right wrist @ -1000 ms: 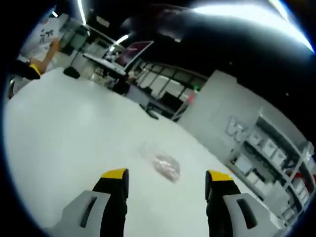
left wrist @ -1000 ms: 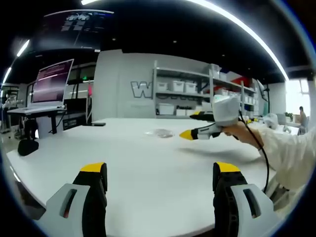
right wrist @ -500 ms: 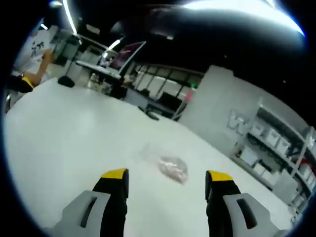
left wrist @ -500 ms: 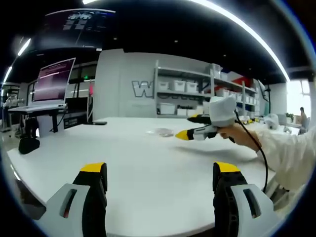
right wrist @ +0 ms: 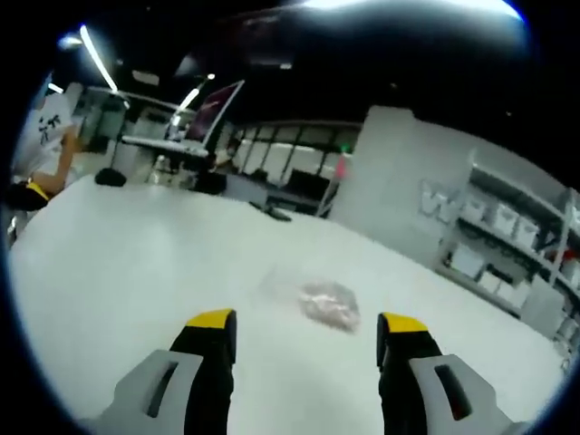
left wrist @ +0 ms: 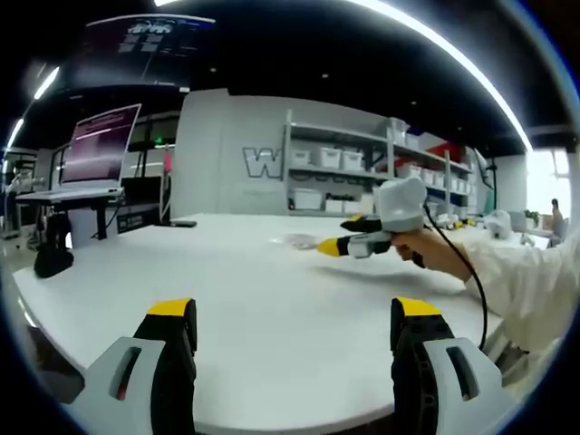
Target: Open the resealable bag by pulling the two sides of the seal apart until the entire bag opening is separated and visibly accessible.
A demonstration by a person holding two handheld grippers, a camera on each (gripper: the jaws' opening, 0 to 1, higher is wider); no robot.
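White counter [left wrist: 272, 299]: broad and flat, carrying the work item; a shelving unit [left wrist: 362, 172] with white bins stands behind it, and a monitor [left wrist: 98, 145] on a stand sits off to one side.

Left gripper [left wrist: 294, 313]: jaws wide apart, hovering over the near part of the counter, holding nothing and touching nothing.

Right gripper [right wrist: 306, 319]: jaws wide apart, nothing between them, above the counter surface. In the left gripper view it enters from the right, carried in a hand [left wrist: 435, 254] with a pale sleeve, its yellow tips pointing toward the bag.

Resealable bag [right wrist: 326, 304]: clear, crumpled, lying flat on the counter just ahead of the right gripper's jaws, not touched. Seal condition cannot be determined.
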